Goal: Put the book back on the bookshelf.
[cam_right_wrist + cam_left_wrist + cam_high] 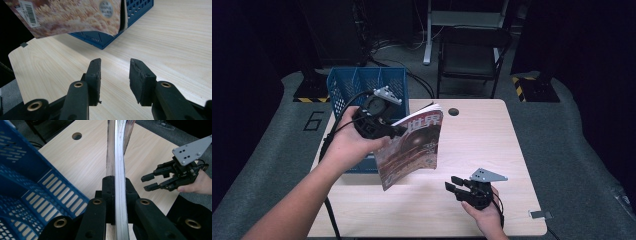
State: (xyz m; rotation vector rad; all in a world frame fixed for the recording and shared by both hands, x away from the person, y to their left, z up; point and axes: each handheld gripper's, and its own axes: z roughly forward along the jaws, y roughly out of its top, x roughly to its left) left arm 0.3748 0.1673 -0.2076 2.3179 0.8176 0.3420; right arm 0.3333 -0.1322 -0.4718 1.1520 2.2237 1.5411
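The left gripper (398, 131) was clamped on the edge of a magazine (412, 150), holding it up off the bench (492, 145) just beside a blue crate (362, 85). The right gripper (453, 186) hung low over the bench, jaws parted around nothing; the magazine's cover title was probably Chinese, too blurred to read.

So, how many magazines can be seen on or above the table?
1. The magazine hangs upright above the table, clamped in the left tool, beside the blue basket. More could lie inside the basket, whose bottom is partly hidden.
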